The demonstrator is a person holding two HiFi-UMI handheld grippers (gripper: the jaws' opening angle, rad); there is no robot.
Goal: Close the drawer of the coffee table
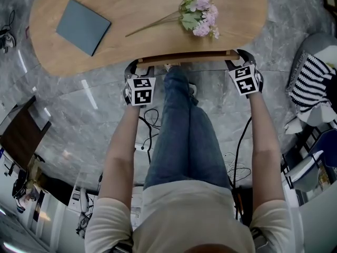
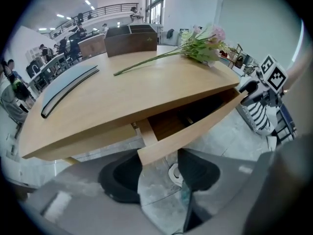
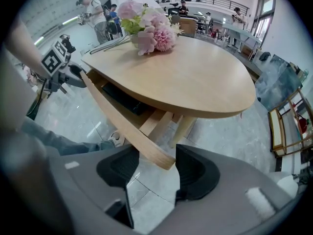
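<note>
Jaws open on both: left gripper (image 2: pixel 159 169) and right gripper (image 3: pixel 157 169) each straddle one end of the part-open drawer front (image 2: pixel 195 127), probably for an even push.

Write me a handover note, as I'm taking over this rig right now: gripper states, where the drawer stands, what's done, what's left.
Left gripper: open, jaws astride the left end of the drawer front, not squeezing it.
Right gripper: open, jaws astride the front's right end.
Drawer: partly pulled out from under the coffee table top, with its dark inside showing.
Done: both grippers are set at the drawer's ends.
Left: push the front in evenly until it sits flush under the tabletop edge.
</note>
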